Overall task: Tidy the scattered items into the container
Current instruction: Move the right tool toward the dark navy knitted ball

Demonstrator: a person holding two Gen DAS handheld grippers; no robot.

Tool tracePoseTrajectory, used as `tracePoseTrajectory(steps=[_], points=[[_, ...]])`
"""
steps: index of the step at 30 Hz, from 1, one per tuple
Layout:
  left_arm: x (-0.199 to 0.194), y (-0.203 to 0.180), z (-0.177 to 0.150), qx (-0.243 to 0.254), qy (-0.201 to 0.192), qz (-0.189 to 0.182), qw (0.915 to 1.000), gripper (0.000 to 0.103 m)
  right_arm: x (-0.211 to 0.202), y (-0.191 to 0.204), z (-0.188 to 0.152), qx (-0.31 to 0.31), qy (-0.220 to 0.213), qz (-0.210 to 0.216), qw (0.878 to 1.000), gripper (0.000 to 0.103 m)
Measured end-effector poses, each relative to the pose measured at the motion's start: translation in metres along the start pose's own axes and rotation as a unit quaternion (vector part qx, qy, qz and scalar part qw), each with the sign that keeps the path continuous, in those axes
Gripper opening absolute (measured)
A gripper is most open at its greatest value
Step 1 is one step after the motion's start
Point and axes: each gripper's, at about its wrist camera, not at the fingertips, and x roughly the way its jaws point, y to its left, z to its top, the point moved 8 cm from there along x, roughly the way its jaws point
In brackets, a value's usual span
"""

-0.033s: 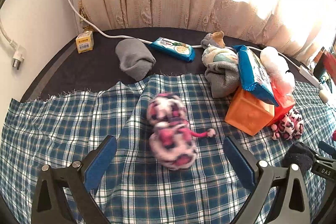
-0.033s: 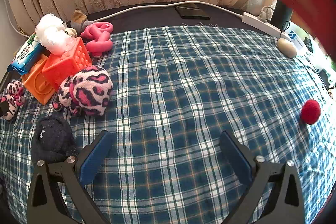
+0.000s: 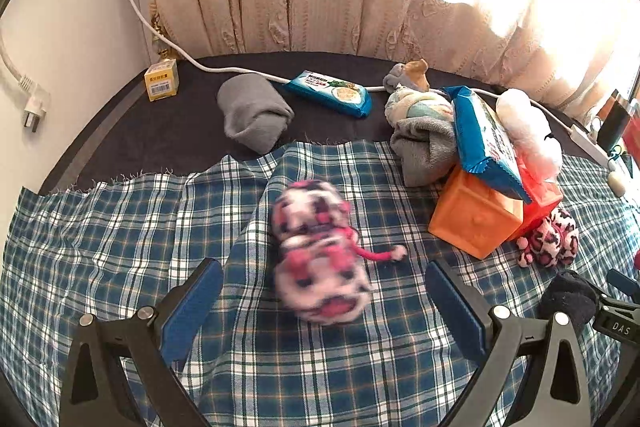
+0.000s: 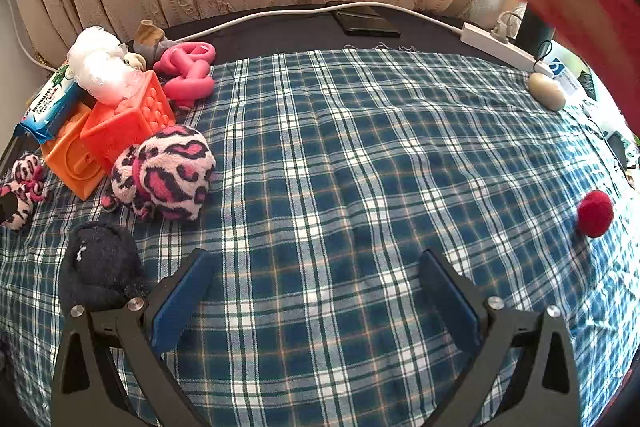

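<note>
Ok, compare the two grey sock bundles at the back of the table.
The left grey bundle lies alone on the bare dark table; the right grey bundle is wedged against the orange cube. The left one is darker and smoother, the right one paler and fuzzier. Both are rolled up.

The one marking that reads clearly is "DAS", in white letters on the black clamp part (image 3: 618,325) at the right edge of the left wrist view. The yellow box (image 3: 161,85) bears a barcode label and the blue snack packet (image 3: 329,98) bears print, both too small to read.
</note>
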Motion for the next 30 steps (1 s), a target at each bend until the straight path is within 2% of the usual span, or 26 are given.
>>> tracePoseTrajectory(steps=[30], points=[[-0.0023,0.0021,0.0035,-0.01,-0.013,-0.008,0.9998,0.102,-0.0017,-0.0005,-0.0013,0.0,0.0,0.0,1.0,0.102]])
